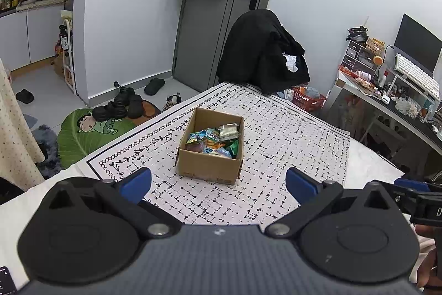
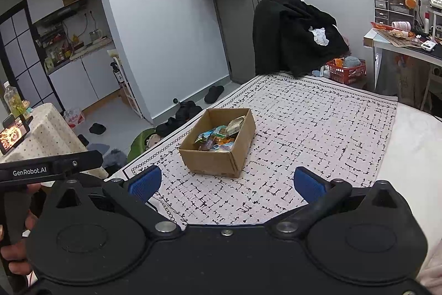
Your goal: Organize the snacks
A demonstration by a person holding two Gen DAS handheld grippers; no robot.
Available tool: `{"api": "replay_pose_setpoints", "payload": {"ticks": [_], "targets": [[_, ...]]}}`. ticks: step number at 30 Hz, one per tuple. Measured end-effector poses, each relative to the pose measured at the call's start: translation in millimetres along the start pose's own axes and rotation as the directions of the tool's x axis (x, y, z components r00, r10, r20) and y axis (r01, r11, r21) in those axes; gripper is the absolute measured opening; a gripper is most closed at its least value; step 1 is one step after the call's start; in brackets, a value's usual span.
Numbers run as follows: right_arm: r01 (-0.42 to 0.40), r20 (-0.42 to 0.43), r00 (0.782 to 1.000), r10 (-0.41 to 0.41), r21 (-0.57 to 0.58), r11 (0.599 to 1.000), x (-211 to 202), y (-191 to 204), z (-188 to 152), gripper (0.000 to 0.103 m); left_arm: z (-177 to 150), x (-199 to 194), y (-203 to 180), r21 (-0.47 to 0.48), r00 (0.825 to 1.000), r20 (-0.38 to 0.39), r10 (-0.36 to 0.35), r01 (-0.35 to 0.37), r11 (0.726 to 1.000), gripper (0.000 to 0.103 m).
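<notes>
Colourful wrapped snack packets (image 1: 214,141) are seen piled inside the open brown cardboard box (image 1: 210,170); short of the box, left gripper (image 1: 218,185) and right gripper (image 2: 226,184) are held released, empty.

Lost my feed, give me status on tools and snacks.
Left tool open, empty. Right tool open, empty. Snacks all in cardboard box on patterned cloth. Nothing in the way.
</notes>
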State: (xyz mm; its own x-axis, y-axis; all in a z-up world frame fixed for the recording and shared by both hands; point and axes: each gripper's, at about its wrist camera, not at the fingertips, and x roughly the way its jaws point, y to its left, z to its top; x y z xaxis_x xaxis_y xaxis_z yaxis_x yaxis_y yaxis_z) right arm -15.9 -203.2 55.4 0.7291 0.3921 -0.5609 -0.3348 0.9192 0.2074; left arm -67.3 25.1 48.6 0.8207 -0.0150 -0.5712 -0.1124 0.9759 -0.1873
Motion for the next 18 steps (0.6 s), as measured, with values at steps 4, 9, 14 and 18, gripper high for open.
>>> {"api": "replay_pose_setpoints", "payload": {"ticks": [4,9,14,18], "targets": [[0.001,0.001,1.000,-0.001,0.000,1.000,0.3,0.3,0.0,0.103,-0.2,-0.3,0.3,0.001,1.000,0.001,-0.001,0.001,1.000,0.103],[0.001,0.000,1.000,-0.001,-0.001,1.000,0.0,0.7,0.4,0.103,-0.2,-1.2,0.2,0.003,1.000,0.000,-0.001,0.001,1.000,0.103],[0.000,0.001,1.000,0.000,-0.002,1.000,-0.1,1.6,0.1,0.103,0.1,-1.4,-1.4,0.003,1.000,0.003,-0.007,0.007,1.000,0.103],[0.000,-0.001,1.000,0.000,-0.005,1.000,-0.2,2.3,0.0,0.103,-0.2,-1.5,-3.6,0.009,1.000,0.004,-0.008,0.008,1.000,0.103]]}}
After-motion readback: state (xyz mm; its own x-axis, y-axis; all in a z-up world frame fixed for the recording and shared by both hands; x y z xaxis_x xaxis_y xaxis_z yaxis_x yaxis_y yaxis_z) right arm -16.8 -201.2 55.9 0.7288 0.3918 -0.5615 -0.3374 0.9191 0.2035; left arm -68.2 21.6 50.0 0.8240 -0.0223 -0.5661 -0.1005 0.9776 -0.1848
